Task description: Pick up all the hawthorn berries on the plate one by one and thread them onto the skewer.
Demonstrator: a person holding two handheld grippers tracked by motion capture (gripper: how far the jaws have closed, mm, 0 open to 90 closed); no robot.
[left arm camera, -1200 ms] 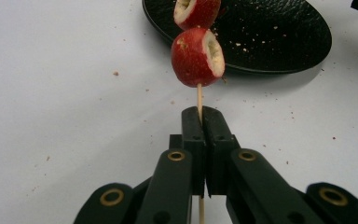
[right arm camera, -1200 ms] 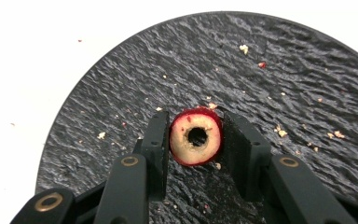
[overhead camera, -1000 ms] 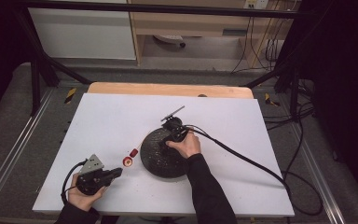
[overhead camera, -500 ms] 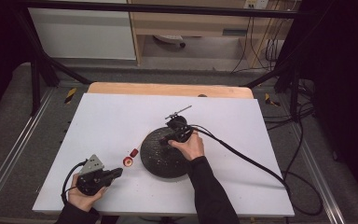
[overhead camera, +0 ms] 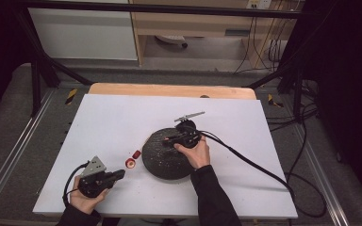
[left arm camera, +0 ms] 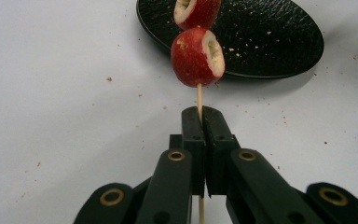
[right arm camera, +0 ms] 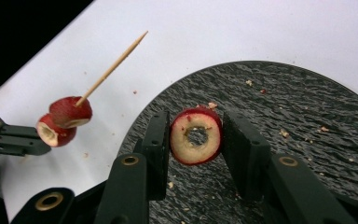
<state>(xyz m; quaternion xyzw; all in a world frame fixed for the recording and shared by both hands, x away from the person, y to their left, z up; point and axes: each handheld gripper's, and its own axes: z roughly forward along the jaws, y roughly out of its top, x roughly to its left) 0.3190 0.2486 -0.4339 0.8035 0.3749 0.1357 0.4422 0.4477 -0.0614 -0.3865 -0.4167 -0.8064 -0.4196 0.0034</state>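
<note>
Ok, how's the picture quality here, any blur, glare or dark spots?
High view: dim, dark surroundings, table evenly lit. Left gripper view: skewer and fruit sharp, the gripper near the lens soft. Right gripper view: fruit ring crisp, black corner top left, no glare.

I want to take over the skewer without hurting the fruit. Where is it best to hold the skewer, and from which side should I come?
Probably grip the bare stick of the skewer just under the lower red fruit piece, coming from the side, across the stick. The stick is thin and straight, and the left hand-held gripper already pinches it there. The pointed end should stay free for threading.
</note>
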